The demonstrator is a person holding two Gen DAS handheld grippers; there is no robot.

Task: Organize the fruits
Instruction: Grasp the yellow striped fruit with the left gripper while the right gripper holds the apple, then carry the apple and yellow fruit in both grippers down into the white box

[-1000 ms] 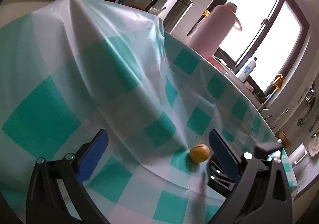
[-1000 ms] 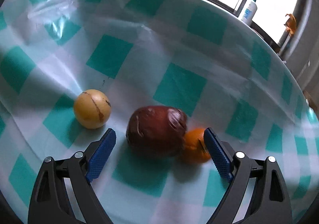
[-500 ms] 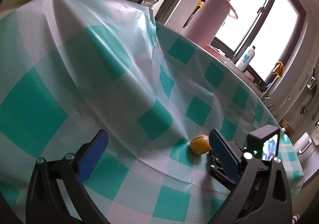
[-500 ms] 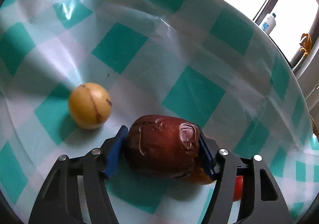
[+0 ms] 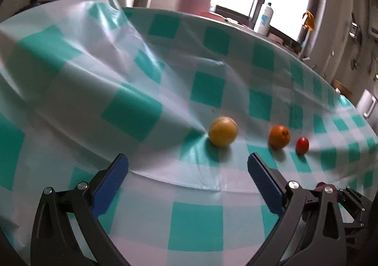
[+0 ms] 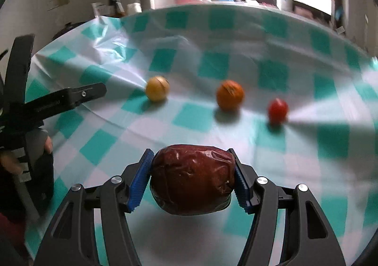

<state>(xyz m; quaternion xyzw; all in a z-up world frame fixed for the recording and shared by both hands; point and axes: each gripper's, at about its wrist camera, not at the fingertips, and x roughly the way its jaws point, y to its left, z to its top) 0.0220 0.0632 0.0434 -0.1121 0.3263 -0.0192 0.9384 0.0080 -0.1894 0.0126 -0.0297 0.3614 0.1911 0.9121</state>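
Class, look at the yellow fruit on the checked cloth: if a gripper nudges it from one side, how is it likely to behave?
The yellow fruit looks nearly round, so it would probably roll rather than slide. It rests by a crease in the tablecloth, which might check or steer it. Its smooth skin may slip between the pads unless gripped squarely.

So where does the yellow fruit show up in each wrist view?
Left wrist: yellow fruit right of centre, ahead of the open left gripper.
Right wrist: yellow fruit upper left of centre.
Shared landmark: orange fruit just to its right in both.
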